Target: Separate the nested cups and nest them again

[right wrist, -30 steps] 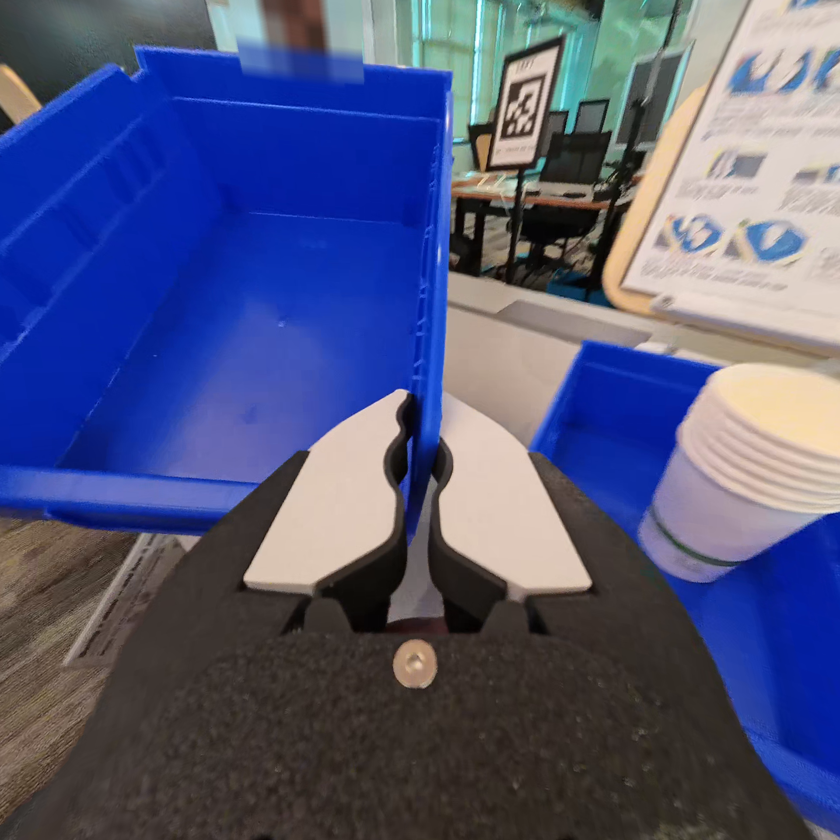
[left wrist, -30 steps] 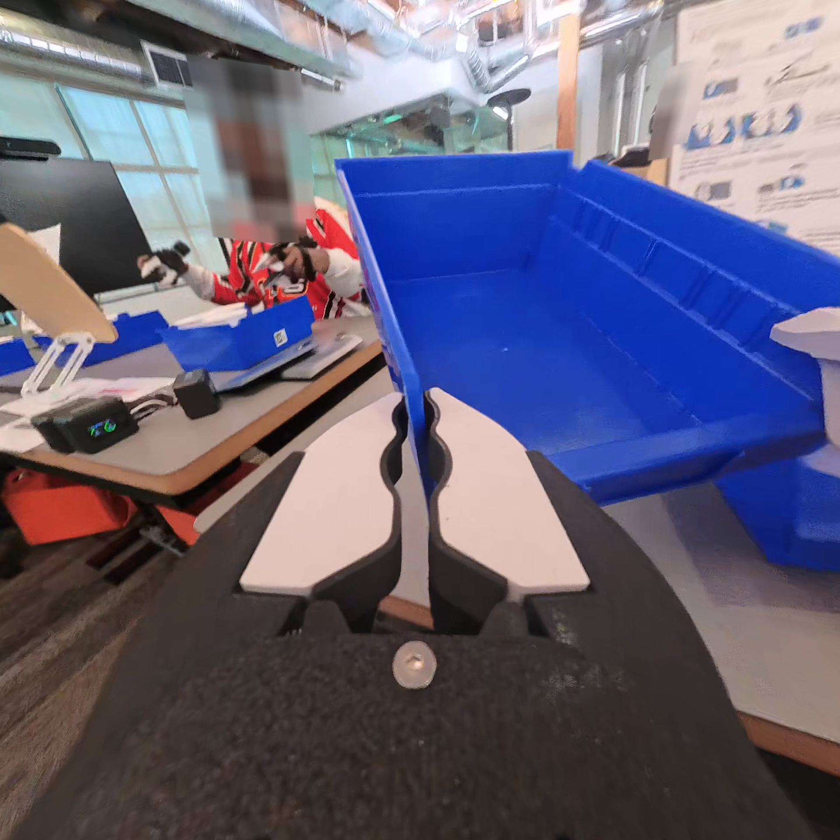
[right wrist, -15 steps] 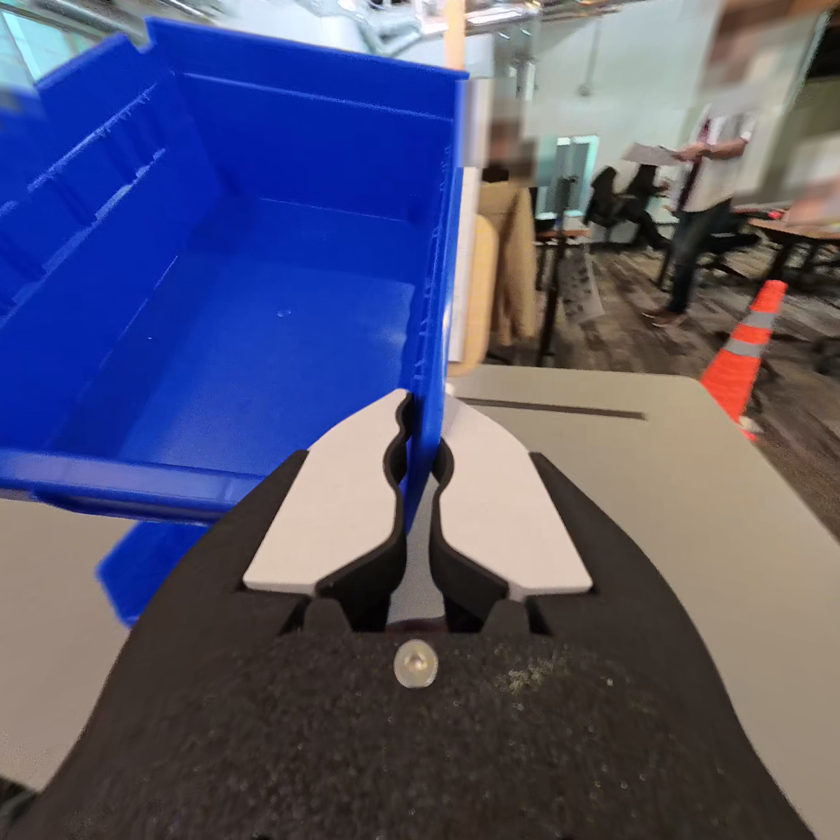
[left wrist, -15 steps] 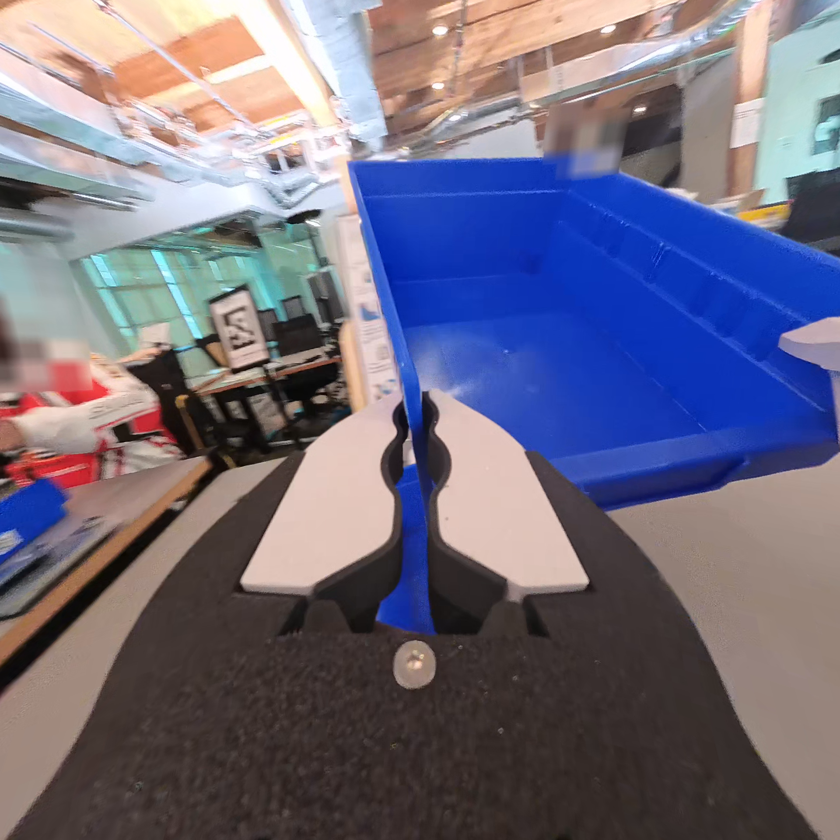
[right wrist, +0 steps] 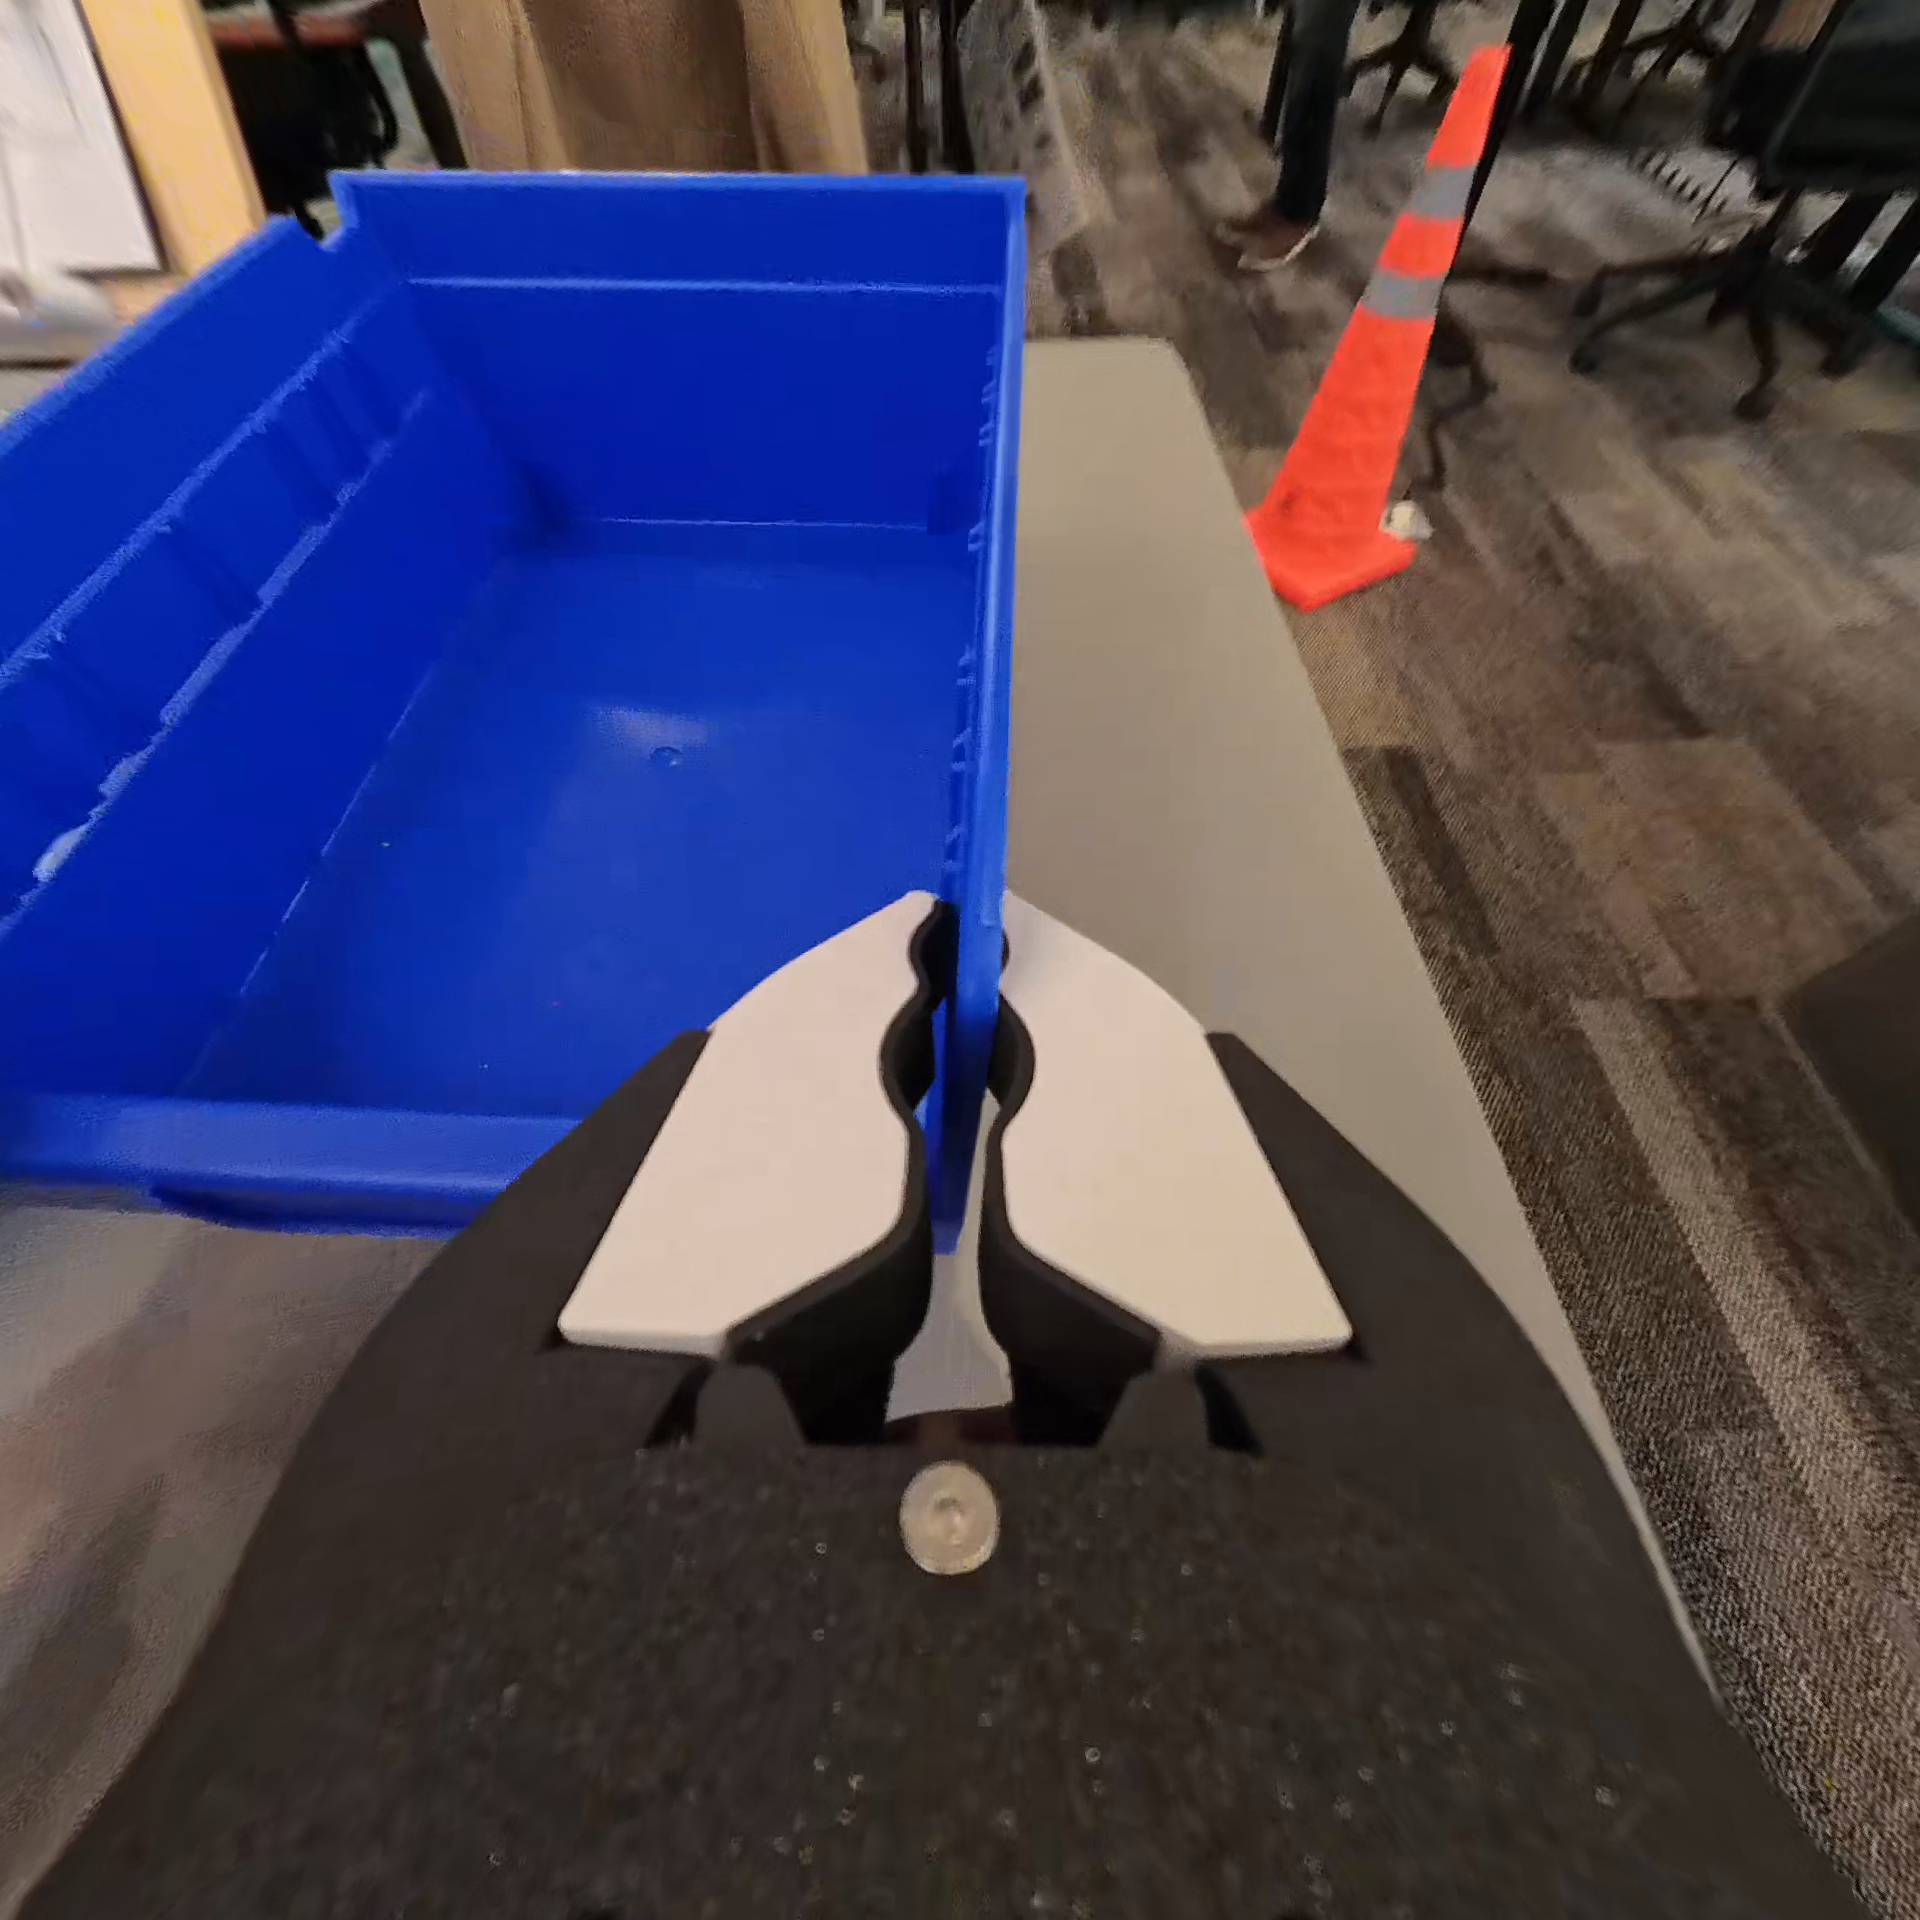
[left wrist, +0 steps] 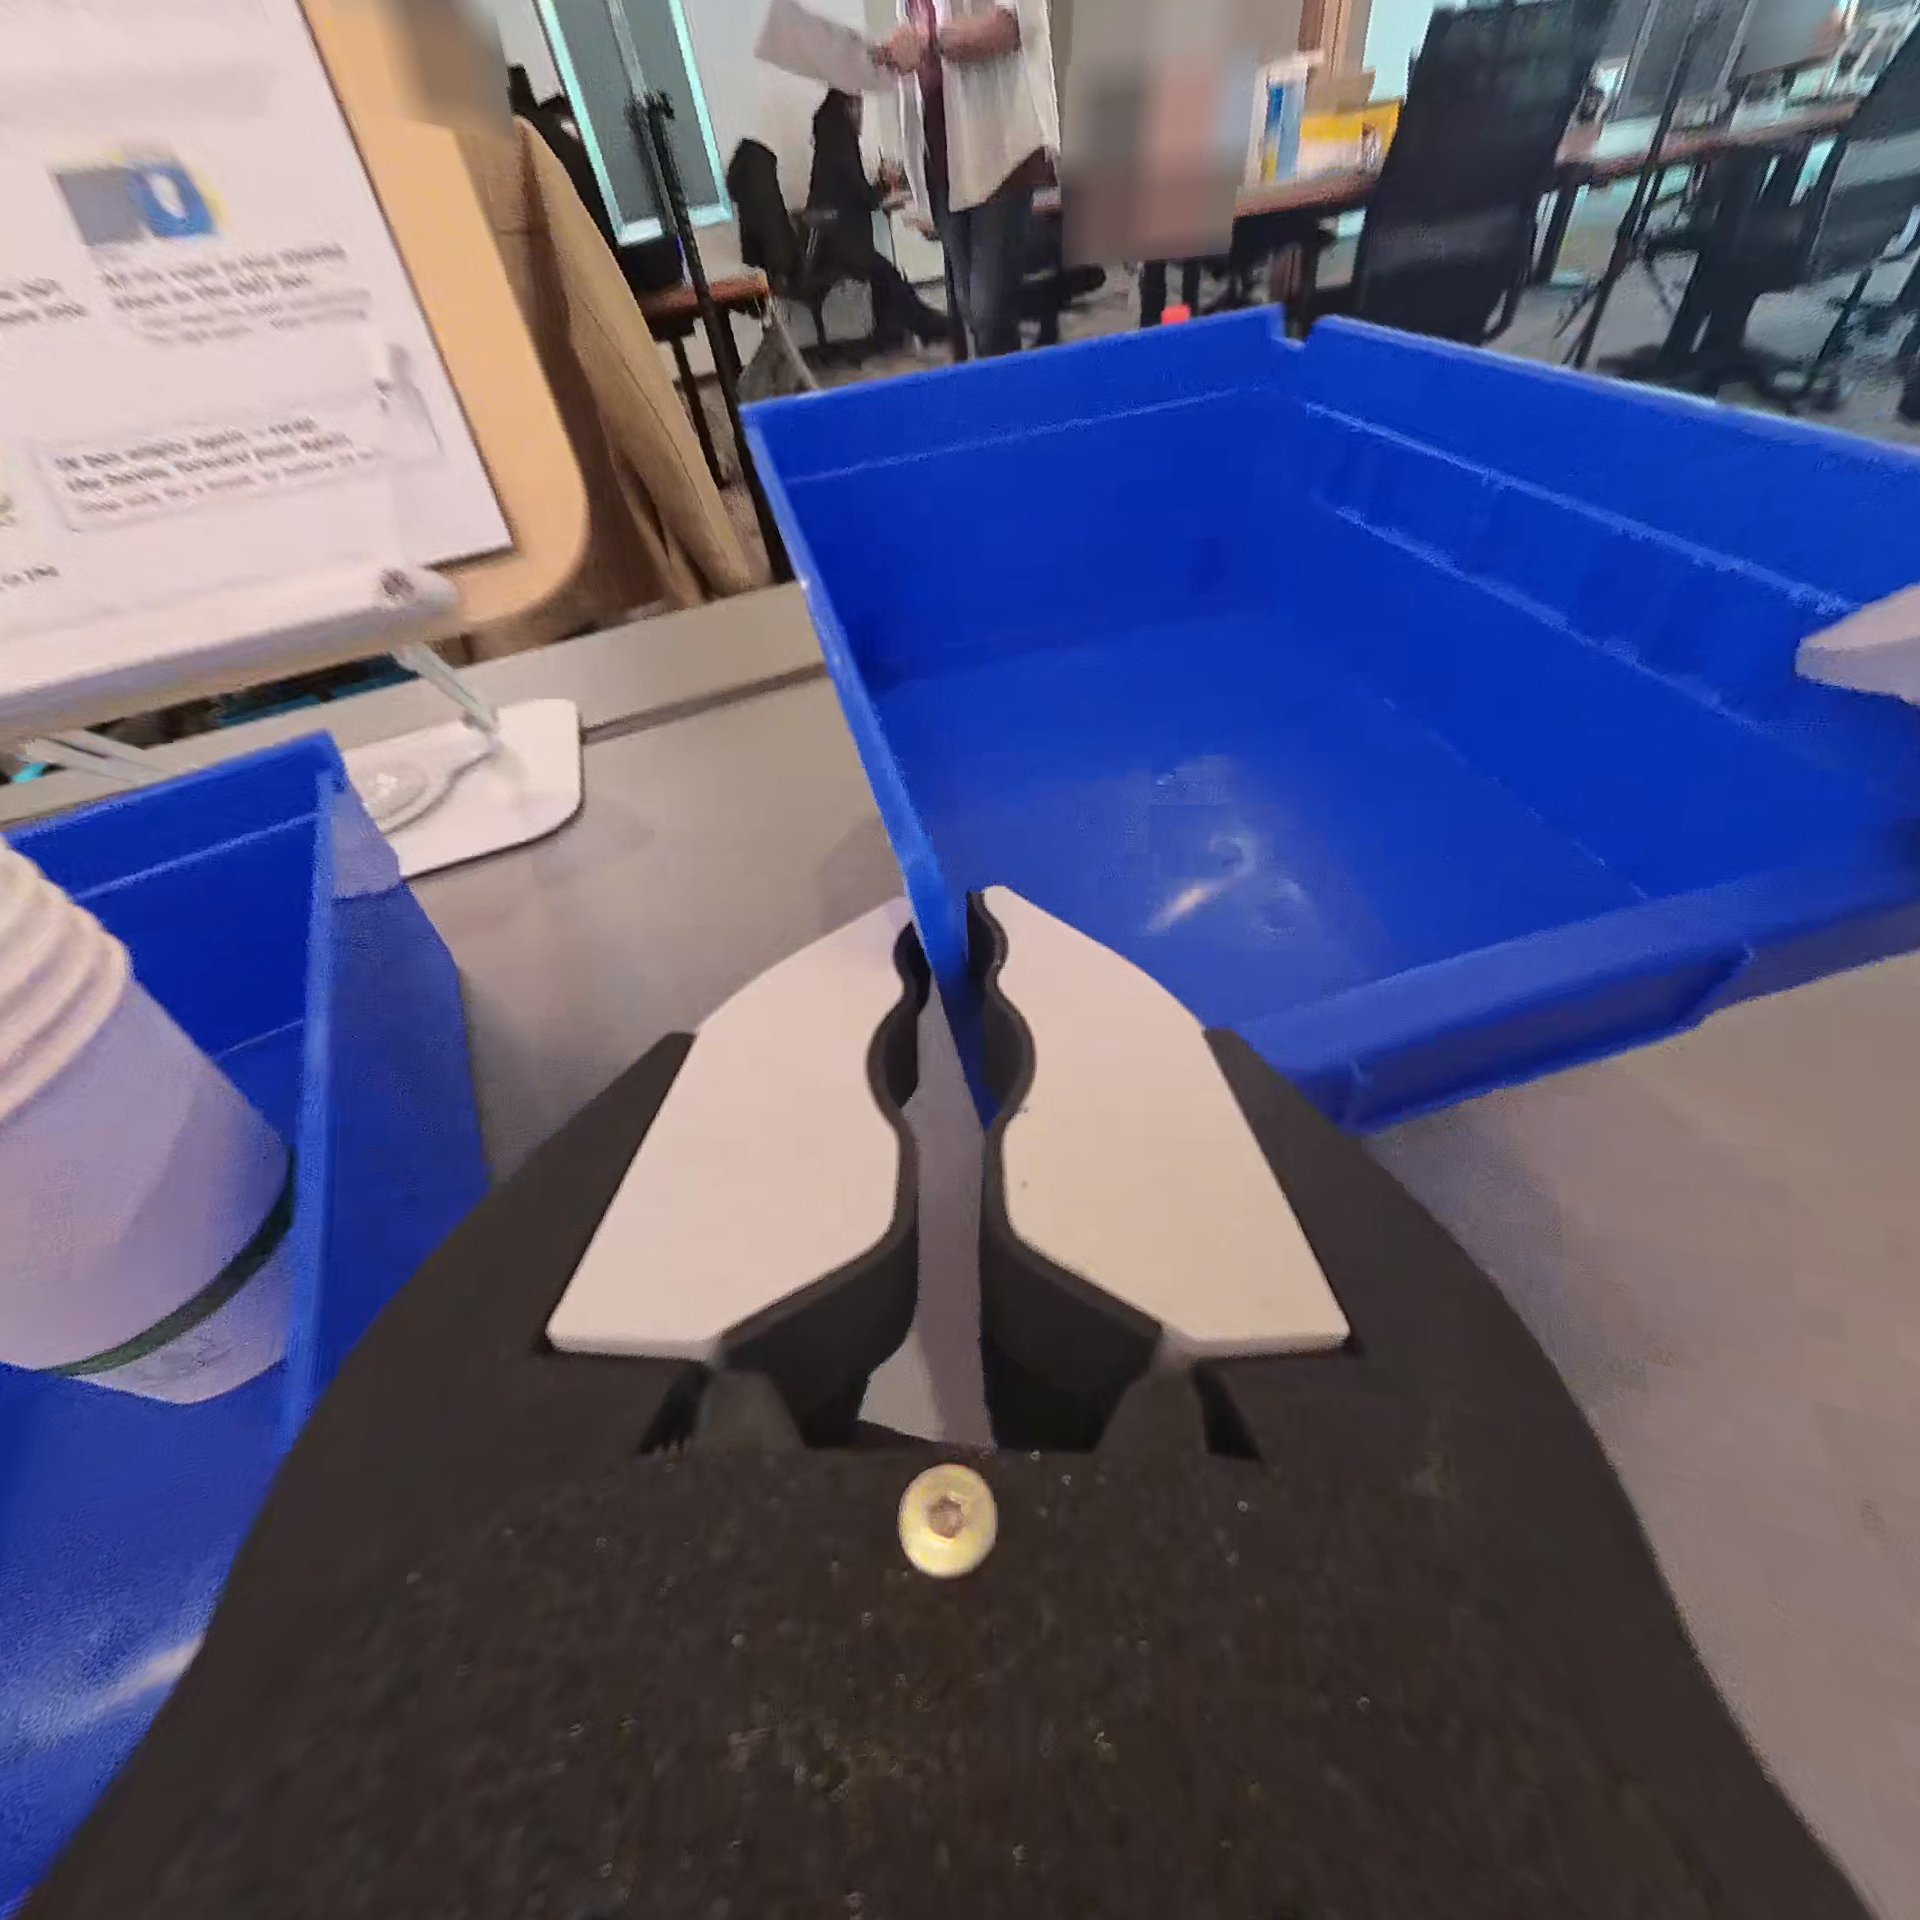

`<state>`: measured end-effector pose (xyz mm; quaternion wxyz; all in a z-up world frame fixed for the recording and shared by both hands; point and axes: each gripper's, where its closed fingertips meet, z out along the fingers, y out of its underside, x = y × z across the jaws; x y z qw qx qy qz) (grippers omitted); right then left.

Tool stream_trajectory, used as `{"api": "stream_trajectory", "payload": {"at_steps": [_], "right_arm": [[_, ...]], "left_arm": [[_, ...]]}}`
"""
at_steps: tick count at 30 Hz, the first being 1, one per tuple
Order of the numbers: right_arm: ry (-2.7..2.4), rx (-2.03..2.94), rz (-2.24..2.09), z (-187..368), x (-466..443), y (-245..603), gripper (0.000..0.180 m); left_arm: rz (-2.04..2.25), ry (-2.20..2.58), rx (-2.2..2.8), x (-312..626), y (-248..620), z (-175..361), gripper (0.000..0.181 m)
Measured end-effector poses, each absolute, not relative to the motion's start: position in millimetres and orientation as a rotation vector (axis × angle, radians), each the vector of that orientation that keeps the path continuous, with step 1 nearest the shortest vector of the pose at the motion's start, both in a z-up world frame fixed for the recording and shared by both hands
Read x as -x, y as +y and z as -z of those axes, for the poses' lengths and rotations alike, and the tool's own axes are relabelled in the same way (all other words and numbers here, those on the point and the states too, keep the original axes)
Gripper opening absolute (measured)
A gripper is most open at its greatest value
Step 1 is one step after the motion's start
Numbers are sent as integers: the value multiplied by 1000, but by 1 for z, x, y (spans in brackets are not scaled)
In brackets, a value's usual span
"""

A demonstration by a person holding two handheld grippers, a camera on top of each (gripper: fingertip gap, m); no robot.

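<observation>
An empty blue bin [left wrist: 1299,748] is held between both grippers over the grey table. My left gripper [left wrist: 948,920] is shut on the bin's left side wall. My right gripper [right wrist: 971,920] is shut on the bin's right side wall [right wrist: 987,623]; its finger tip [left wrist: 1860,649] shows at the right edge of the left wrist view. A stack of nested white paper cups [left wrist: 94,1122] lies tilted in a second blue bin [left wrist: 353,1039] at the left of the left wrist view.
A stand with a printed instruction sheet [left wrist: 208,343] stands behind the second bin. The grey table [right wrist: 1174,727] ends just right of the held bin. An orange traffic cone [right wrist: 1371,364] stands on the carpet beyond. People and desks are in the background.
Both grippers have swung the empty bin round and lowered it toward the table beside the bin with the cups. Both stay shut on its walls.
</observation>
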<state>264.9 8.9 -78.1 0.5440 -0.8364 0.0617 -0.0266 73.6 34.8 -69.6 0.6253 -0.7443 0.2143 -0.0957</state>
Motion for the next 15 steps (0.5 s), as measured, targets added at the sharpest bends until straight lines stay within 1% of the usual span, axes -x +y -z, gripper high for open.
{"api": "stream_trajectory", "payload": {"at_steps": [6, 8, 10, 12, 13, 15], "right_arm": [[153, 2064, 41, 119, -271, 16, 4], [156, 2039, 67, 124, -275, 17, 3], [164, 2022, 78, 129, -279, 17, 3], [191, 1992, 17, 129, -278, 16, 3], [184, 1987, 27, 129, -279, 16, 4], [176, 1996, 131, 127, -287, 11, 20]], "left_arm": [[165, 573, 1794, -79, 40, 112, 7], [165, 600, 1809, -82, 38, 123, 8], [72, 664, 1797, -83, 37, 132, 11], [-7, 692, 1747, -80, 33, 129, 16], [-28, 689, 1719, -77, 30, 124, 27], [-30, 700, 1685, -65, 18, 112, 34]]}}
